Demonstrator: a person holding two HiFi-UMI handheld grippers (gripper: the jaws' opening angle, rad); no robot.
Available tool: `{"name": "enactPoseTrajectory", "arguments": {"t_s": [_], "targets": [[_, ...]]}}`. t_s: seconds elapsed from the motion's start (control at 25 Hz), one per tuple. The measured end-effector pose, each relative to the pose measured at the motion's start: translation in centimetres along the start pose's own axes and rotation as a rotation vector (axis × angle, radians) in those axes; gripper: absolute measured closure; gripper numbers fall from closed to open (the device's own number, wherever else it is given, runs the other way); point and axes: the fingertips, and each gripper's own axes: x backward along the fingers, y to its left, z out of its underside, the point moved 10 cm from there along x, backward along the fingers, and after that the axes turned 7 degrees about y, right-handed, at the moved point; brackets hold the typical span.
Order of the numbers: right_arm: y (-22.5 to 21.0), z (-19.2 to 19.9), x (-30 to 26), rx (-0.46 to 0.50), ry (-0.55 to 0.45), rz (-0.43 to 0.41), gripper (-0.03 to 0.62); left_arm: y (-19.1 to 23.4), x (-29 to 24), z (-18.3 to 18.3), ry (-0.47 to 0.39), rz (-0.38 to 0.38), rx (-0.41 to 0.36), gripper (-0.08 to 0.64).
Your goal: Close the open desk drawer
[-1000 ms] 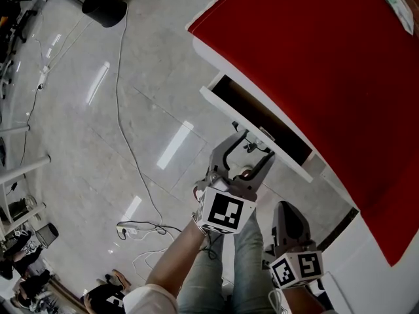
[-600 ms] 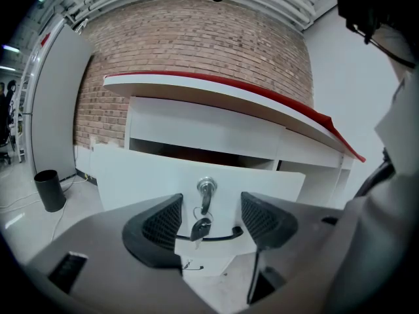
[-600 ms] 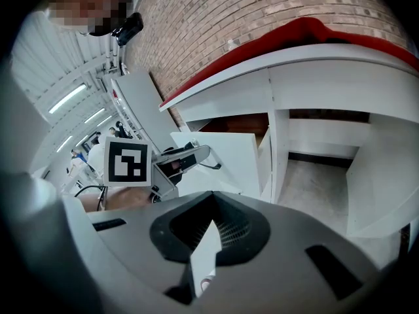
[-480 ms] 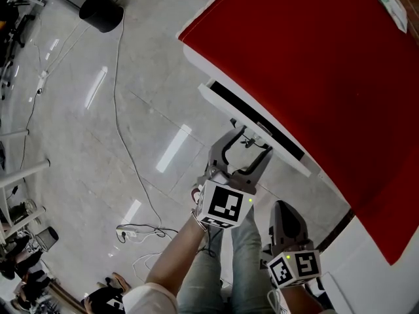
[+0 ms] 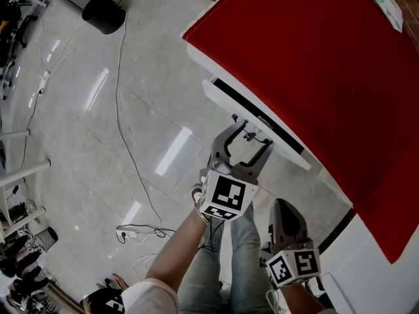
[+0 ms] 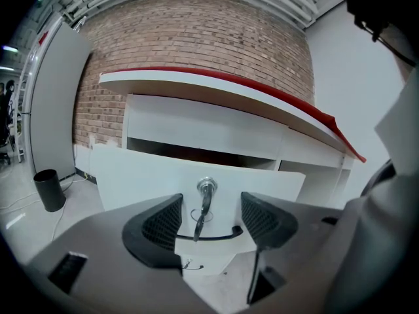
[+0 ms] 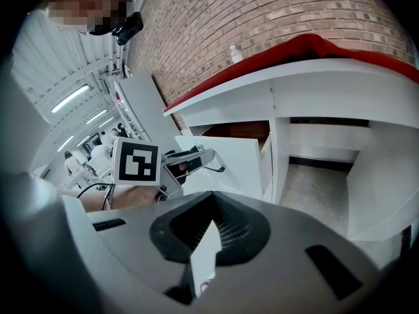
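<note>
The white desk with its red top (image 5: pixel 314 64) has one drawer (image 5: pixel 226 100) pulled out a little, a narrow dark gap showing behind the front. My left gripper (image 5: pixel 247 137) is open against that drawer front. In the left gripper view its two pads (image 6: pixel 160 224) straddle the lock with a key (image 6: pixel 206 190) hanging from it, and nothing is held. My right gripper (image 5: pixel 287 208) is shut and empty, held low beside the person's legs, away from the drawer. From the right gripper view the drawer front (image 7: pixel 229 162) and the left gripper's marker cube (image 7: pixel 136 162) are visible.
A black bin (image 5: pixel 105 13) stands on the tiled floor at the far left. A thin cable (image 5: pixel 121 110) runs down to a power strip (image 5: pixel 127 229). The person's legs (image 5: pixel 216 267) are below the grippers. A white desk panel (image 5: pixel 373 273) is at the lower right.
The drawer has slid inward: the dark opening was wide a second ago and is now a thin slit. My left gripper moved with the front toward the desk. The right gripper stayed put.
</note>
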Motion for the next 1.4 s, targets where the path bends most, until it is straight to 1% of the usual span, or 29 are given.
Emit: {"name": "enactPoseTrajectory", "arguments": {"t_s": [0.28, 0.44, 0.6, 0.8, 1.04, 1.4], "targets": [[0.0, 0.2, -0.2, 0.015, -0.014, 0.004, 0.594, 0.1, 0.0, -0.1, -0.01, -0.006, -0.004, 0.285], [0.1, 0.2, -0.2, 0.013, -0.015, 0.016, 0.595, 0.1, -0.2, -0.1, -0.012, -0.007, -0.002, 0.284], [0.4, 0.0, -0.1, 0.035, -0.023, 0.033, 0.594, 0.2, -0.7, -0.3, -0.011, -0.005, 0.001, 0.285], [0.6, 0.0, -0.1, 0.017, -0.024, 0.043, 0.594, 0.3, -1.3, -0.9, 0.004, 0.0, -0.003, 0.285], [0.6, 0.1, -0.3, 0.029, -0.018, 0.047, 0.595, 0.5, -1.2, -1.2, 0.002, -0.007, -0.008, 0.285], [0.5, -0.7, -0.6, 0.015, -0.039, 0.056, 0.594, 0.6, -2.0, -1.7, 0.014, -0.006, -0.004, 0.285]]}}
